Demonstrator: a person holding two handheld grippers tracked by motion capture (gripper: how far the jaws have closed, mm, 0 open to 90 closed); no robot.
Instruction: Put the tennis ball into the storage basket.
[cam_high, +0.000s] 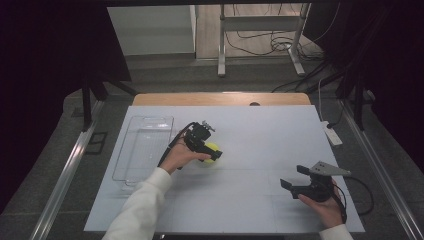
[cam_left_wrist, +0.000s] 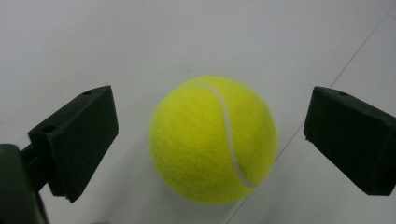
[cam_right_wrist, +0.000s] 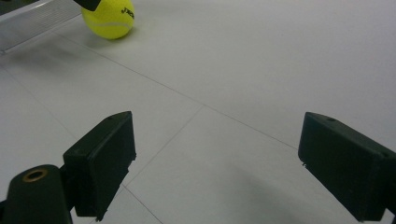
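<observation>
A yellow tennis ball (cam_high: 213, 147) rests on the white mat (cam_high: 250, 200) left of centre. My left gripper (cam_high: 214, 152) hangs over it, held by a hand in a white sleeve. In the left gripper view the ball (cam_left_wrist: 214, 140) lies between the two black jaws of my left gripper (cam_left_wrist: 219, 140), which is open with a gap on each side of the ball. My right gripper (cam_high: 294, 176) is near the front right of the mat, held low. Its jaws stand wide apart in the right gripper view (cam_right_wrist: 215, 168) over bare mat, and the ball (cam_right_wrist: 108, 18) lies far off.
A clear plastic tray (cam_high: 150, 118) lies on the left part of the mat, just left of the left hand. A white power strip (cam_high: 332, 134) sits off the mat's right edge. The wooden table edge (cam_high: 220, 98) borders the far side.
</observation>
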